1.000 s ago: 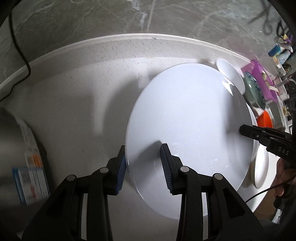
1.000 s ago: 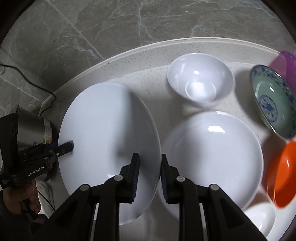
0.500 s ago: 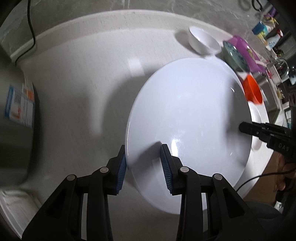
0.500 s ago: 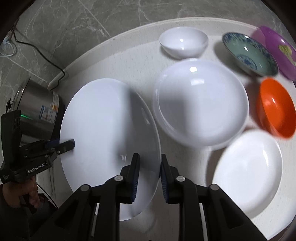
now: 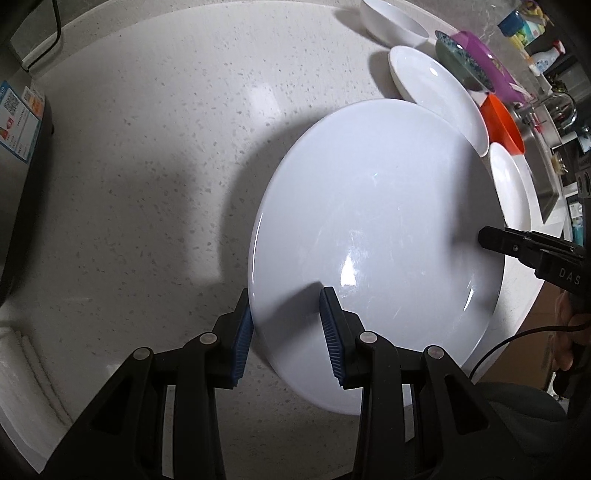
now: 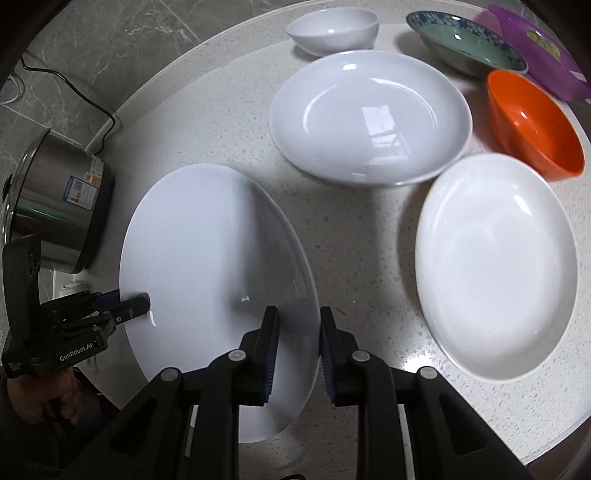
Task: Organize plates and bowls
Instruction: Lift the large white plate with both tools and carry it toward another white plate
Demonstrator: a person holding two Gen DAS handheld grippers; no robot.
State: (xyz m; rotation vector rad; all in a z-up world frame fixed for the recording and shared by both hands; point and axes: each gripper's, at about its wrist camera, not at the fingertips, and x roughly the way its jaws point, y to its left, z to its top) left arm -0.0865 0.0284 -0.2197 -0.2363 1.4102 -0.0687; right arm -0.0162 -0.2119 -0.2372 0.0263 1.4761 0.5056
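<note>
I take the large white plate as my landmark and work from its left to its right. Off its left edge stands the steel cooker, near the counter's back corner, a black cord trailing behind it. My left gripper is clamped on the plate's left rim, one blue pad under the edge and one on the upper face. Between cooker and plate, seen from the left wrist, lies a broad bare stretch of speckled counter.

The plate itself hangs above the counter, pinched on both sides, its near edge reaching out past the counter's front rim. My right gripper is closed on the plate's right rim, the edge running between its pads.

To the plate's right a strip of bare counter separates it from two more white plates: a round one farther back and an oval one nearer the front edge, the two almost touching. Behind them sit a small white bowl, a green patterned dish, an orange bowl and a purple tray, crowding the counter's far right edge.
</note>
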